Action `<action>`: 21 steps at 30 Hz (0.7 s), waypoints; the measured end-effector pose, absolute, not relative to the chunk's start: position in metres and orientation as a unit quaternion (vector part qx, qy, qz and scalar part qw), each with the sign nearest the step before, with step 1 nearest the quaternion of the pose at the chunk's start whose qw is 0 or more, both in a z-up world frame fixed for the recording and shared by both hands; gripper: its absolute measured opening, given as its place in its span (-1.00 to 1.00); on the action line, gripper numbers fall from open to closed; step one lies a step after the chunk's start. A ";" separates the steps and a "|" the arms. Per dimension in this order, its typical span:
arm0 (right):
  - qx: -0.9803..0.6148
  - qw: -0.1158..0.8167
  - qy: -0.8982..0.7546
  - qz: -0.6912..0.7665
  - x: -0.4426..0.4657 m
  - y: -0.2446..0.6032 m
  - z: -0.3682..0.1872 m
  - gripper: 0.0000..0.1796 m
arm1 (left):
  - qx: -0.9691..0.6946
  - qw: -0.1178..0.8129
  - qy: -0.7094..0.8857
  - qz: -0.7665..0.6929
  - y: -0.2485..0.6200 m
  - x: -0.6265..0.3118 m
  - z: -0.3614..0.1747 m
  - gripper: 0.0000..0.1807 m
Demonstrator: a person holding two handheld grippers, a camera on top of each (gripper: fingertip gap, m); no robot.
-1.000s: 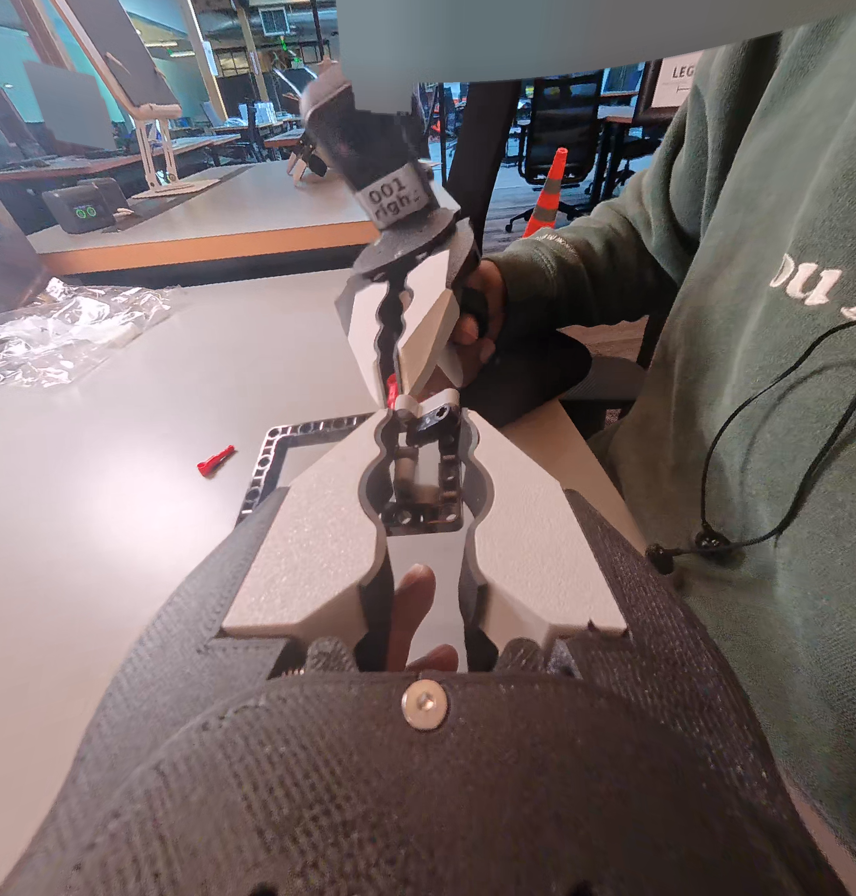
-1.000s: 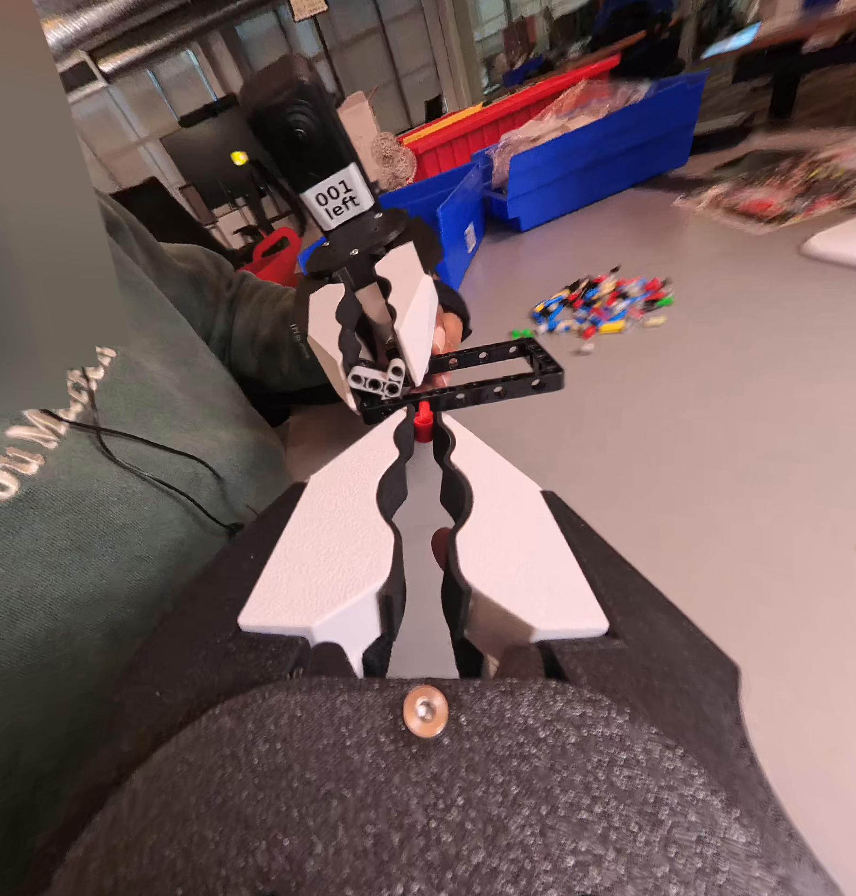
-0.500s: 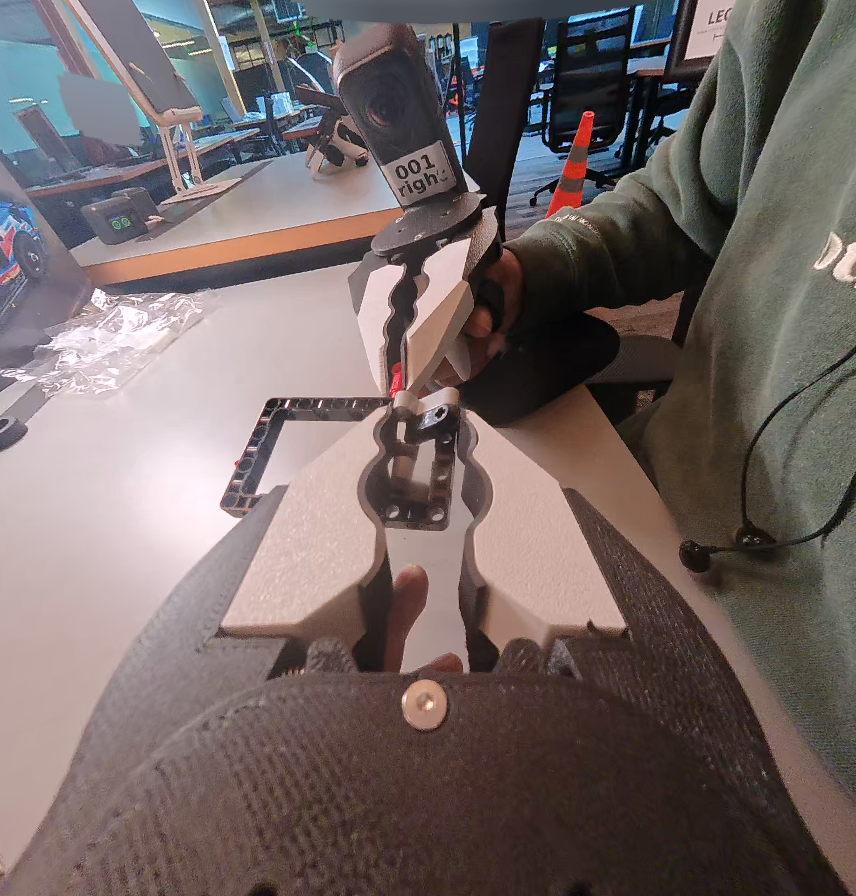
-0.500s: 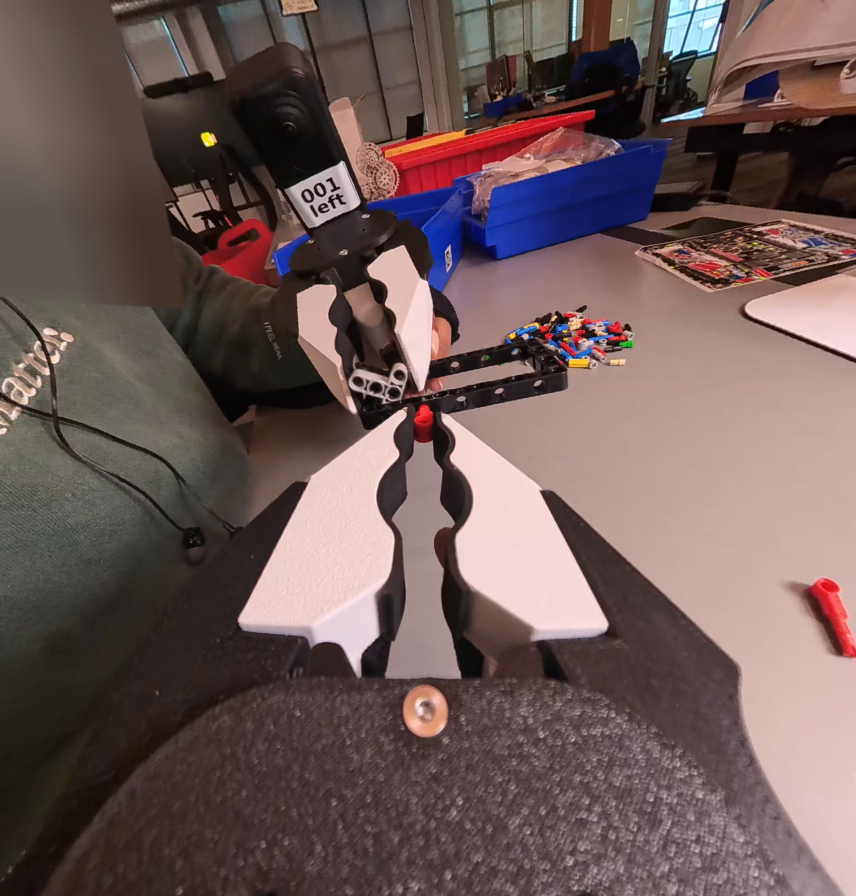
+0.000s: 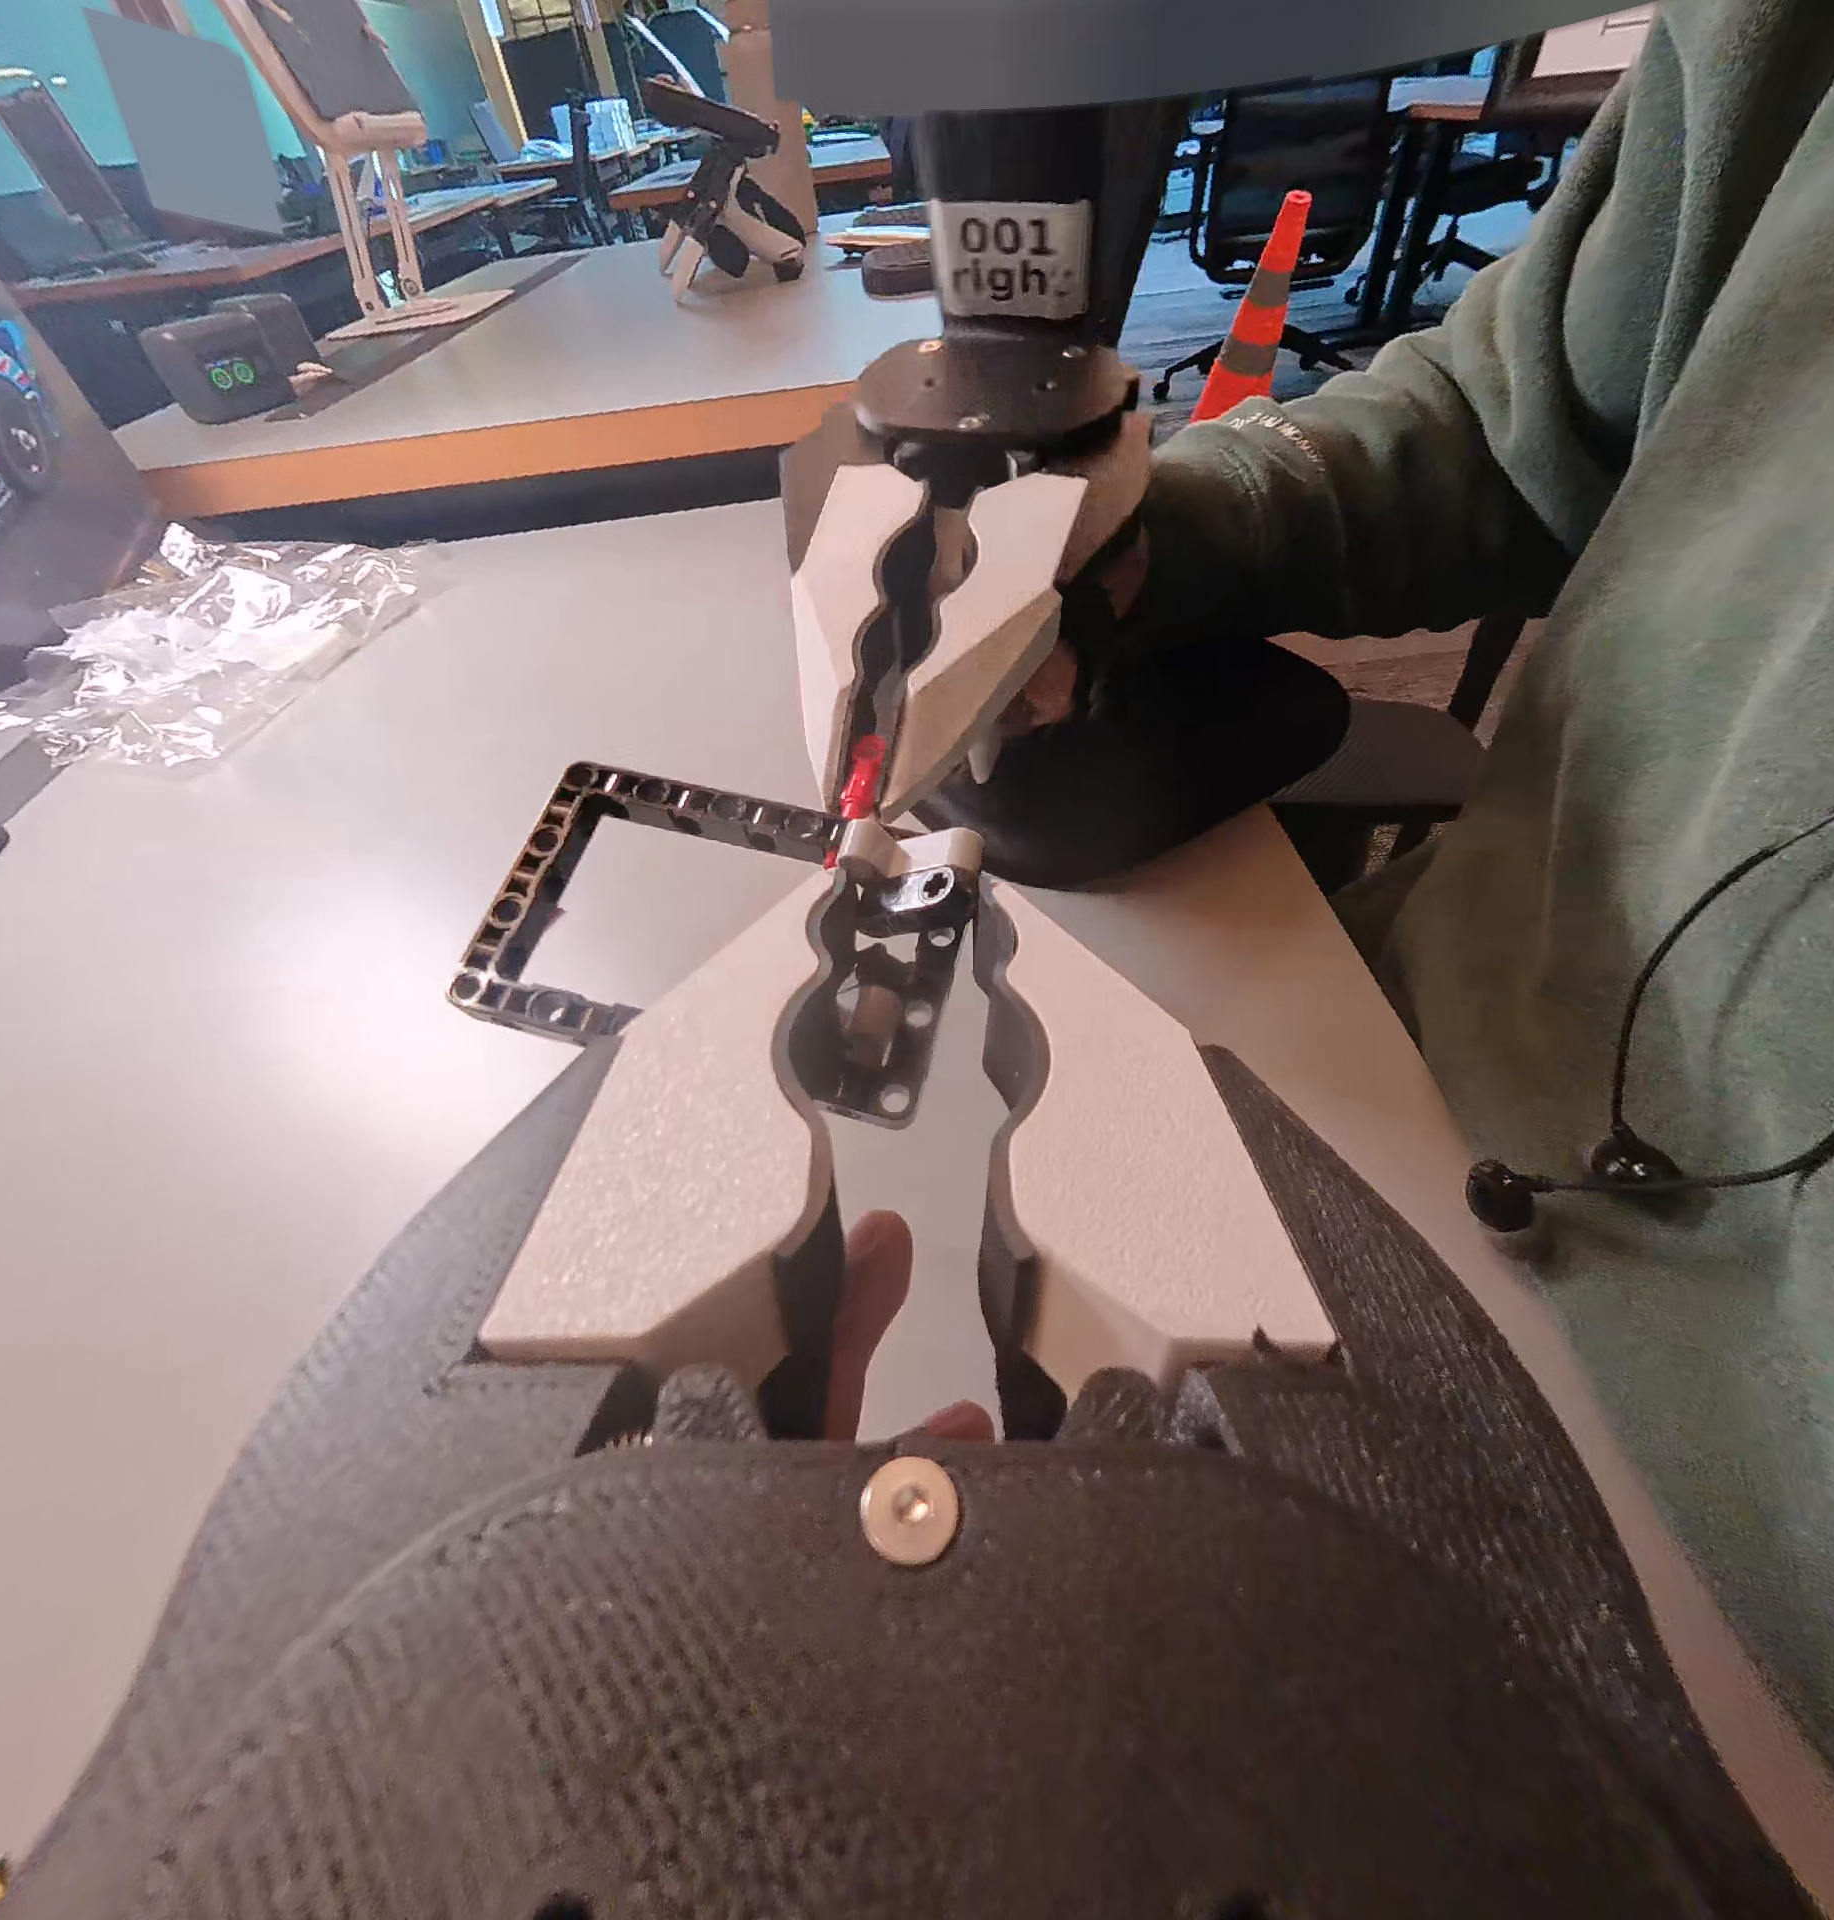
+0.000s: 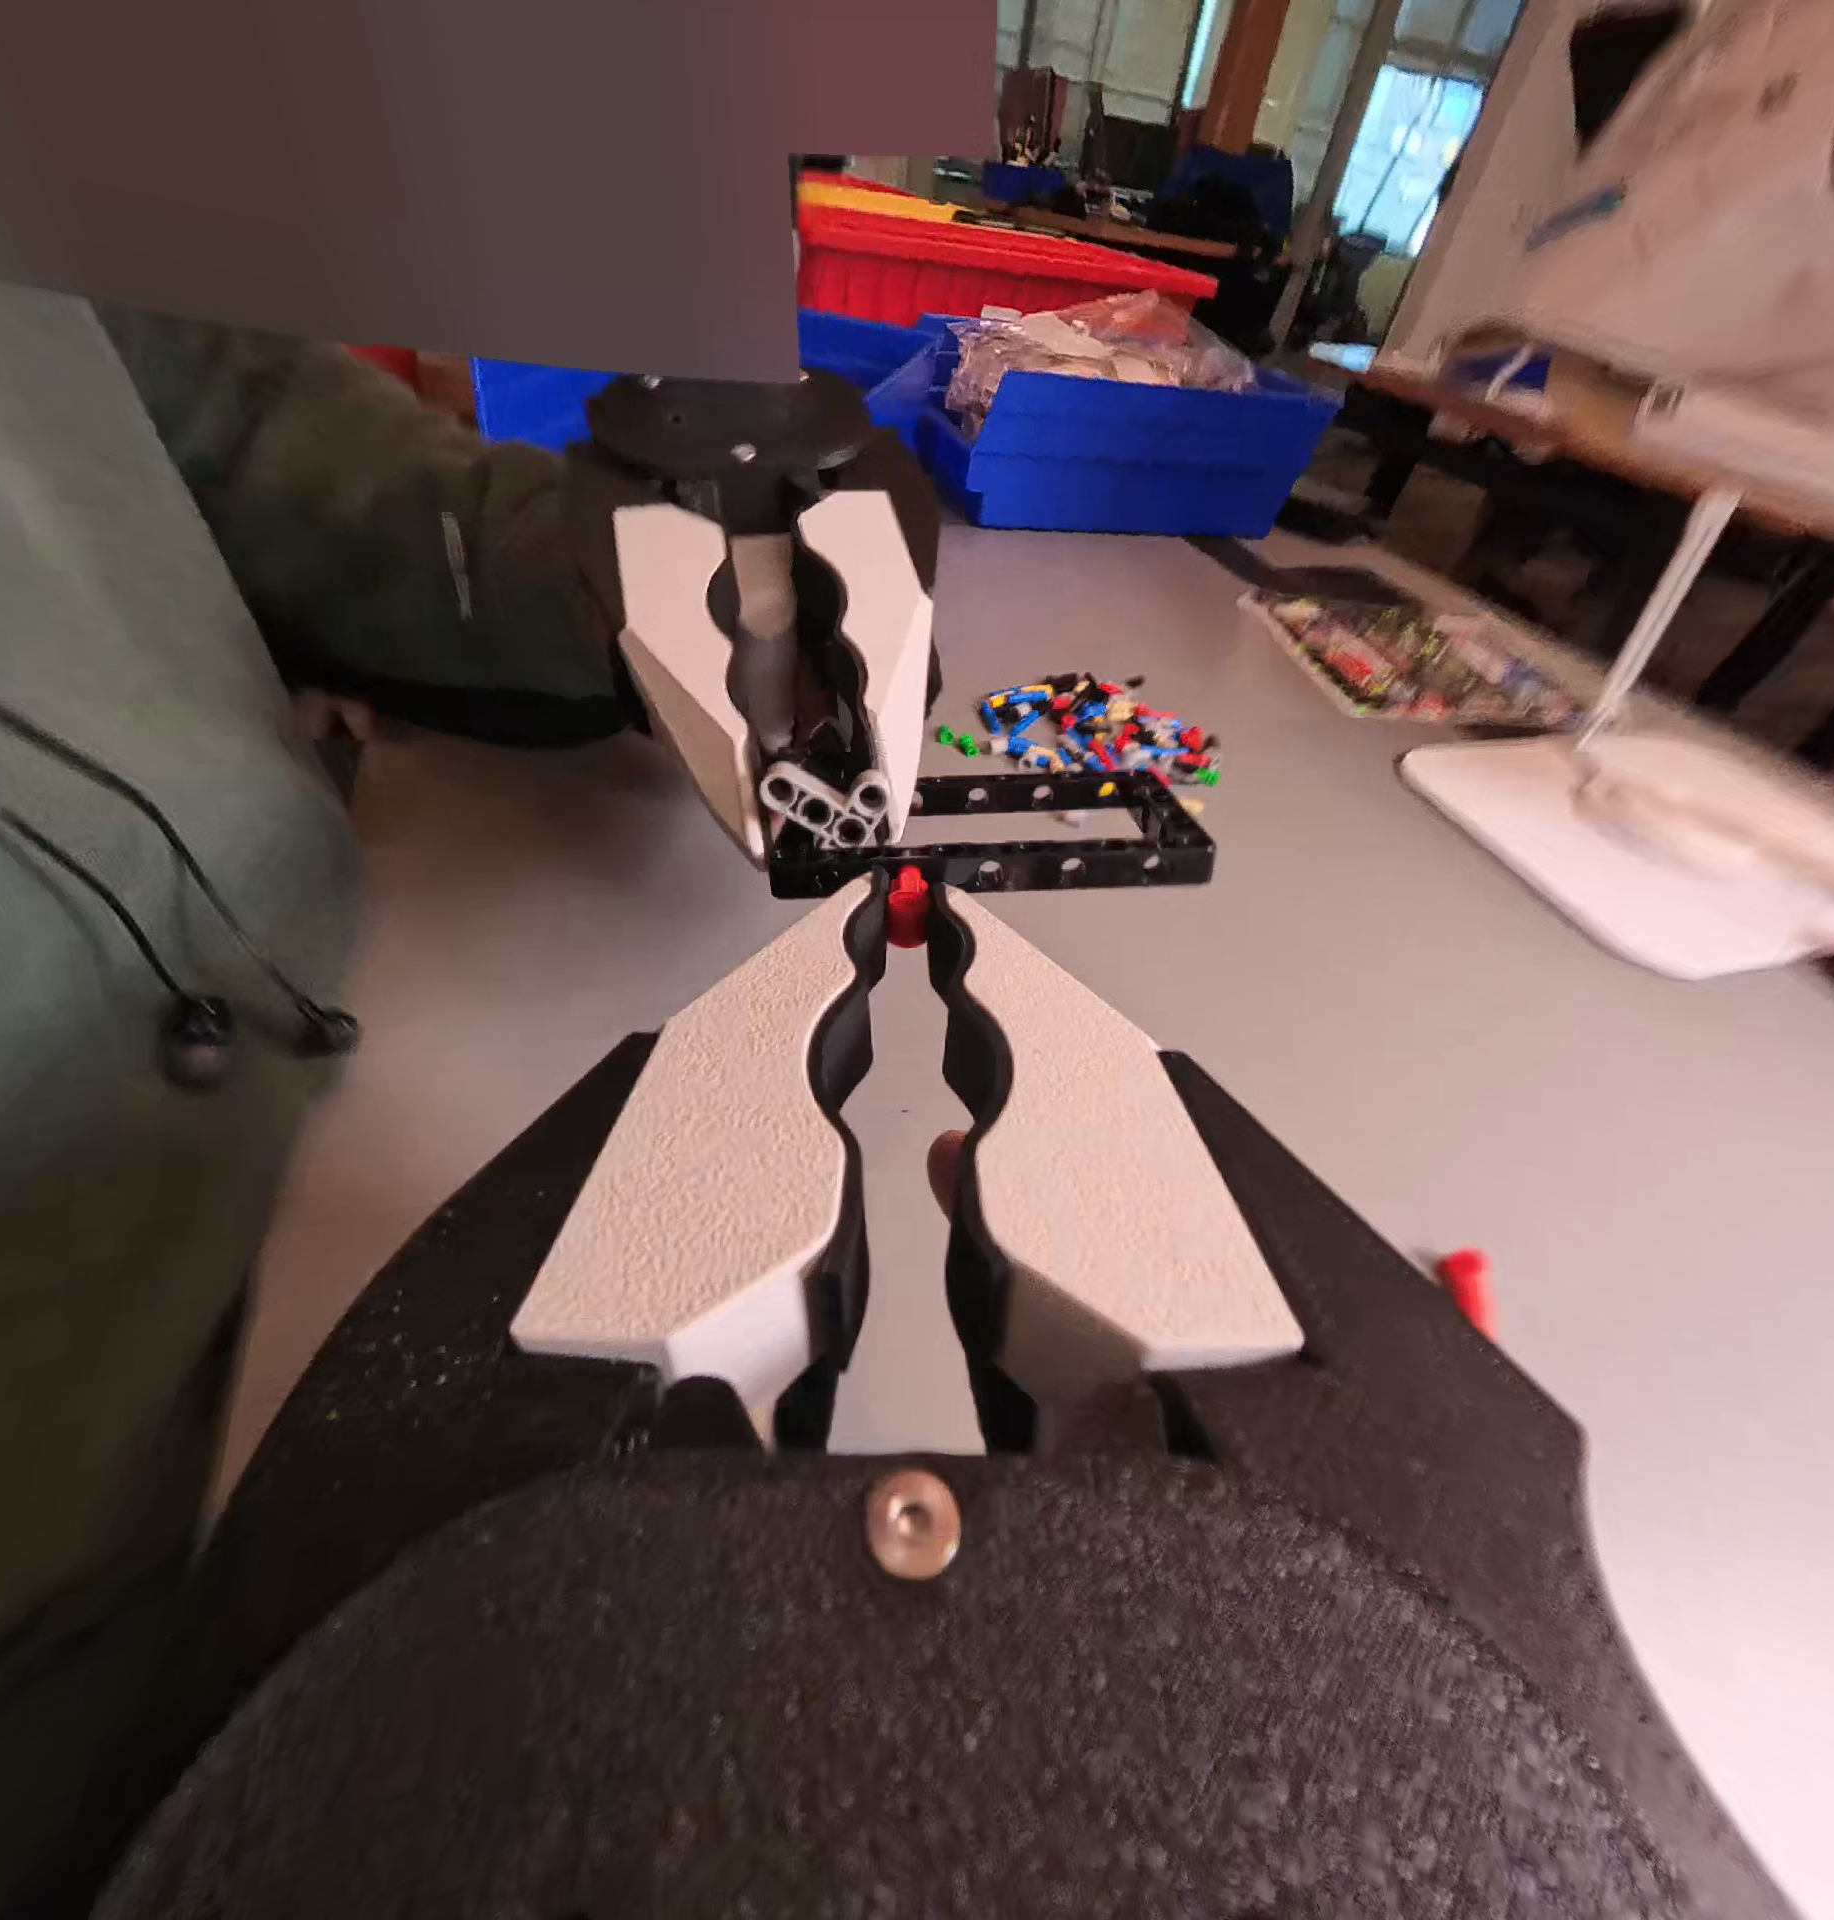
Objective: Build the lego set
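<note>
The left gripper [image 5: 897,914] hides the gripped end of the black rectangular frame [image 6: 1058,862], which it clamps above the grey table [image 6: 1412,1091]. The right gripper [image 6: 902,914], closed on a red pin [image 6: 905,906], presses it against the frame's near beam. A loose brick pile [image 6: 1089,727] lies at one o'clock.

The grey table [image 6: 1515,1143] carries a heap of small bricks [image 6: 1089,727] beyond the fingers, and clear plastic wrap [image 5: 196,644] far left.
</note>
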State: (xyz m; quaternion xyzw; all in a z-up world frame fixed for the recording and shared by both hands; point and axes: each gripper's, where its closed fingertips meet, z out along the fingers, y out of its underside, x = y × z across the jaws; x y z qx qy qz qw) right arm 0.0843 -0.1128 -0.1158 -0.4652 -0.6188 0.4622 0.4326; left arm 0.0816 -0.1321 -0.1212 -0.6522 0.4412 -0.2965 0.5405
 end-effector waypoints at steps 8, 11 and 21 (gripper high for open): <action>-0.489 0.401 -0.612 0.476 0.081 -0.108 -0.125 -0.94 | -0.673 0.533 0.408 -0.310 -0.126 0.080 -0.124 -0.48; -0.483 0.412 -0.607 0.478 0.082 -0.104 -0.121 -0.94 | -0.675 0.536 0.376 -0.340 -0.124 0.070 -0.117 -0.48; -0.450 0.441 -0.625 0.461 0.082 -0.109 -0.121 -0.94 | -0.687 0.525 0.313 -0.392 -0.116 0.064 -0.109 -0.64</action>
